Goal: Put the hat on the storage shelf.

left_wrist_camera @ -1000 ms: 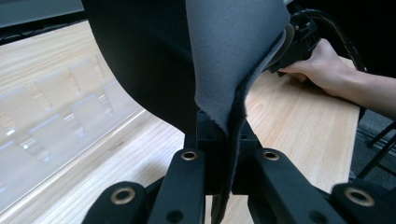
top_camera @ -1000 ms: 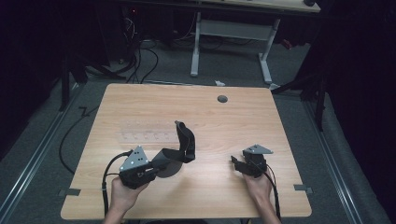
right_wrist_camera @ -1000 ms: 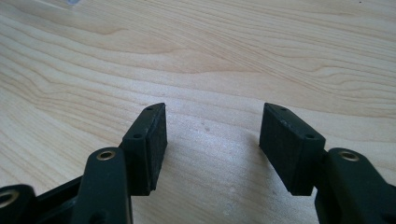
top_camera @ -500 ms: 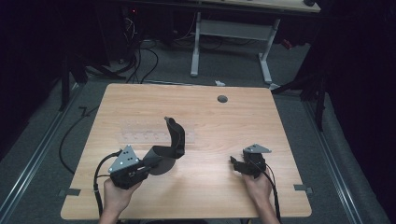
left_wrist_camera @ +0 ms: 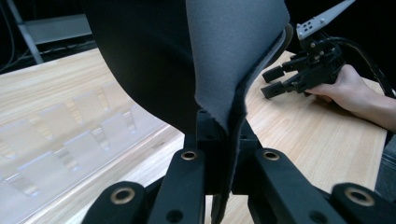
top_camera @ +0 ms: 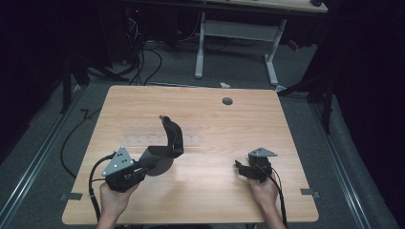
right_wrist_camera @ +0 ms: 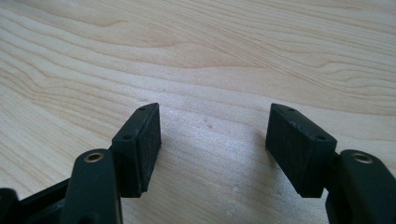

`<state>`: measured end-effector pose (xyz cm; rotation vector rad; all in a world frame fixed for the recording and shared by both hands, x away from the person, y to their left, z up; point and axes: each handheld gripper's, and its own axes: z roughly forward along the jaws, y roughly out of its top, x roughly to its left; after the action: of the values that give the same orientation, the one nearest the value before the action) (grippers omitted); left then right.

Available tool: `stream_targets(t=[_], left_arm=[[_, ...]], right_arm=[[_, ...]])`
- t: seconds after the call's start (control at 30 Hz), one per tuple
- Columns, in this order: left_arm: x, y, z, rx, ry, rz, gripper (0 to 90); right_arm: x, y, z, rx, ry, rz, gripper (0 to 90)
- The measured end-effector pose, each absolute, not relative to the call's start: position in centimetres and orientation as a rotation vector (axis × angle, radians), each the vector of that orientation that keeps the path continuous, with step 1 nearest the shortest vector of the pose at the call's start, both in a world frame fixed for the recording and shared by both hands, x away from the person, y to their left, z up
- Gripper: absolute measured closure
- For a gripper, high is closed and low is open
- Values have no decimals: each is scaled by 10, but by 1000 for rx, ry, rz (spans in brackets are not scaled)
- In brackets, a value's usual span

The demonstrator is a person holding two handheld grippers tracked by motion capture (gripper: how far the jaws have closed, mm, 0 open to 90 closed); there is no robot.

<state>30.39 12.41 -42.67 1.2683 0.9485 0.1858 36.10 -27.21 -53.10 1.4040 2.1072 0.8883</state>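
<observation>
A floppy black pad with a grey underside (top_camera: 168, 143) curls upward over the left half of the wooden table (top_camera: 210, 191). My left gripper (top_camera: 145, 164) is shut on its lower edge; in the left gripper view the pad (left_wrist_camera: 154, 56) rises from between the closed jaws of that gripper (left_wrist_camera: 224, 140). A clear plastic slotted rack (top_camera: 143, 136) lies flat on the table just behind the pad, and the rack (left_wrist_camera: 70, 144) is left of the jaws up close. My right gripper (top_camera: 240, 168) rests low at the right front, open, with bare wood between its pads (right_wrist_camera: 144, 140).
A round cable hole (top_camera: 227, 101) sits near the table's far edge. Behind the table stand the white legs of another desk (top_camera: 200, 47), with cables on the floor (top_camera: 143, 52). The right hand and its gripper (left_wrist_camera: 280, 81) appear beyond the pad.
My left gripper has carried the pad leftward across the table, past the rack's front. The right gripper has stayed in place, open.
</observation>
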Motion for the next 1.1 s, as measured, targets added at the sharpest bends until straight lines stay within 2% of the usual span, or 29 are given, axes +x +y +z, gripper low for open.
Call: stream_targets(t=[1.1], left_arm=[[312, 153, -419, 1187, 1002, 257, 864]], right_arm=[[361, -272, -531, 1393, 2119, 893, 344]])
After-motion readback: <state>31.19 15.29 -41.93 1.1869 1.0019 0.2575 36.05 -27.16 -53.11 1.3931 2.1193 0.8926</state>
